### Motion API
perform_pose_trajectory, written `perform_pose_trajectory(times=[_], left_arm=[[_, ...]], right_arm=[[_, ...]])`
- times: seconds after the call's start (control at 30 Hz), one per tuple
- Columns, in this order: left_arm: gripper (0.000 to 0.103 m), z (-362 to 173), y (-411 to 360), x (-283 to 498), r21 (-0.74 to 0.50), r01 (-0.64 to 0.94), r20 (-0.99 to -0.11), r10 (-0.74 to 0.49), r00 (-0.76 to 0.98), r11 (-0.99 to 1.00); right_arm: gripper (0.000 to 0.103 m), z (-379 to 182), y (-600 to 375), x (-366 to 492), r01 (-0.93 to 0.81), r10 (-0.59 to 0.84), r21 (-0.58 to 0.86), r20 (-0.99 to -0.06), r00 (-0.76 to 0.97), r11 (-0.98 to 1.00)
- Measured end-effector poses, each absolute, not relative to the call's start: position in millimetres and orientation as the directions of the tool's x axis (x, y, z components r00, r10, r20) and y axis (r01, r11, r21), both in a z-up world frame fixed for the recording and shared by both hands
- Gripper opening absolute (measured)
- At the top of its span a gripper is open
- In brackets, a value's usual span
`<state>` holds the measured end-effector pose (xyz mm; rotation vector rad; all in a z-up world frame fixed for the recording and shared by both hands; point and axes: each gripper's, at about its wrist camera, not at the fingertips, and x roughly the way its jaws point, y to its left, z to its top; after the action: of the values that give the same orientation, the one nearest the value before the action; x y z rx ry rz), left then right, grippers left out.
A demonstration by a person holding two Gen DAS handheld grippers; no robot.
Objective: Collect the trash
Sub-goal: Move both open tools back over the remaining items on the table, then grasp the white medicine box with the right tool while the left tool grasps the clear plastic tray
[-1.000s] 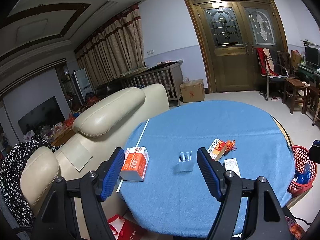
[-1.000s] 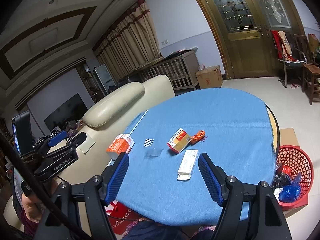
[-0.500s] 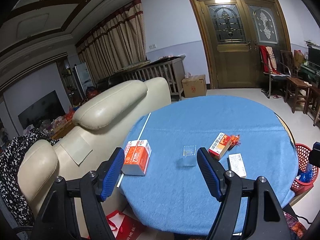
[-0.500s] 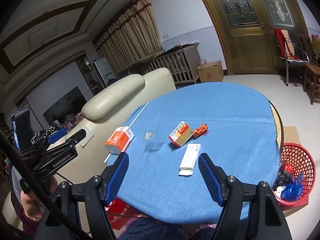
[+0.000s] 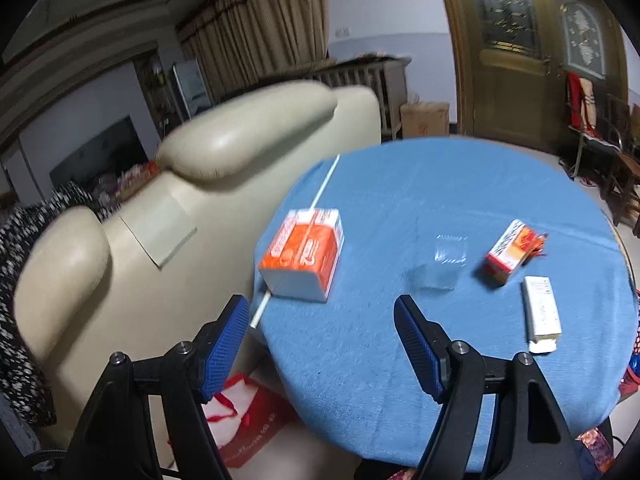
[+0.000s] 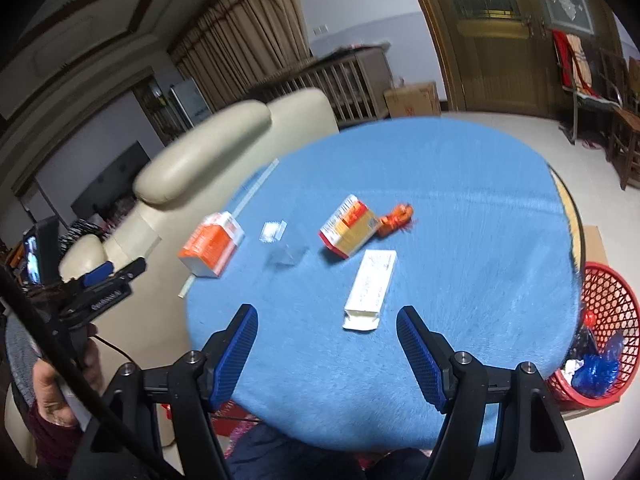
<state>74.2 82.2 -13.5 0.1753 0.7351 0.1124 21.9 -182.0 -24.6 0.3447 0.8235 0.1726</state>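
Trash lies on a round blue table (image 5: 440,360) (image 6: 480,200). There is an orange-and-white box (image 5: 304,258) (image 6: 210,244), a clear plastic piece (image 5: 444,258) (image 6: 280,242), a red-and-yellow box (image 5: 510,250) (image 6: 350,228), an orange wrapper (image 6: 396,218) and a flat white box (image 5: 542,312) (image 6: 370,288). My left gripper (image 5: 320,316) is open and empty, just short of the orange-and-white box. My right gripper (image 6: 328,324) is open and empty, just short of the flat white box. The left gripper also shows in the right wrist view (image 6: 108,280).
A red mesh basket (image 6: 608,320) with trash in it stands on the floor right of the table. A cream sofa (image 5: 200,200) is left of the table. A long white stick (image 5: 316,200) lies under the orange-and-white box. A red bag (image 5: 248,420) is on the floor.
Both grippers have moved forward and down toward the table, so the trash looks larger. Both stay open and empty.
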Motion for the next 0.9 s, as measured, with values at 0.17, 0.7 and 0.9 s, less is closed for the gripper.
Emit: perform_pose_trajectory(times=[0.17, 0.7, 0.9], left_arm=[[0.076, -40.1, 77.3, 107.8, 0.164, -0.009, -0.719, 0.126, 0.683, 0.986], [0.076, -93.1, -7.8, 223.0, 0.057, 0.175, -0.822, -0.054, 0.568, 0.983], [0.076, -116.0, -17.0, 245.4, 0.015, 0.196, -0.855, -0.088, 0.511, 0.981]], right_arm=[[0.076, -66.5, -184.2, 62.2, 0.036, 0.270, 0.359, -0.761, 0.590, 0.933], [0.076, -147.1, -168.9, 154.8, 0.099, 0.233, 0.301, -0.875, 0.424, 0.948], [0.076, -160.3, -149.9, 174.3, 0.096, 0.150, 0.201, -0.911, 0.383, 0.975]])
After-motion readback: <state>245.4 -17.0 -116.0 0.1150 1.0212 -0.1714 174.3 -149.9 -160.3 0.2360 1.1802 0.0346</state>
